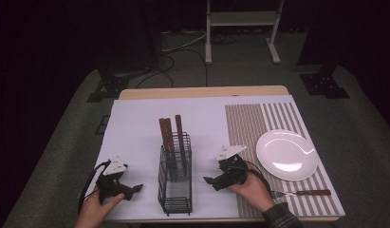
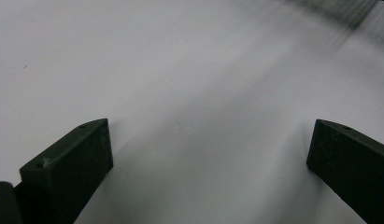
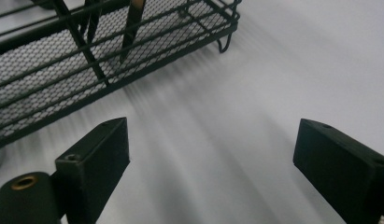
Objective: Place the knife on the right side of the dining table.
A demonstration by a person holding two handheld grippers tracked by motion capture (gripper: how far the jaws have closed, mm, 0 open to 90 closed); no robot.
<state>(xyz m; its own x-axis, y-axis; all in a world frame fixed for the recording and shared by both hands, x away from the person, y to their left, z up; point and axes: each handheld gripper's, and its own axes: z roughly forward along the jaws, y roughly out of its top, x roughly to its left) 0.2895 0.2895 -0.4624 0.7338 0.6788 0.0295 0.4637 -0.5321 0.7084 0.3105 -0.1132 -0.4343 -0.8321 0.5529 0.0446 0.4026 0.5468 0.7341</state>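
Note:
A black wire caddy (image 1: pixel 174 176) stands on the white mat near the front edge, with three wooden-handled utensils (image 1: pixel 170 137) upright in its far half. My left gripper (image 1: pixel 135 189) rests low on the mat to the caddy's left, jaws wide apart and nothing between them. My right gripper (image 1: pixel 208 181) sits just right of the caddy, open and pointing at it. In the right gripper view the caddy's mesh wall (image 3: pixel 110 51) fills the upper left beyond the jaws. A fork (image 1: pixel 299 193) with a wooden handle lies on the striped placemat by the front right corner.
A white plate (image 1: pixel 287 154) sits on the striped placemat (image 1: pixel 252 123) at the right. The white mat (image 1: pixel 135 123) covers the left and middle of the table. Beyond the table are a white stand's legs (image 1: pixel 240 28), cables and dark floor.

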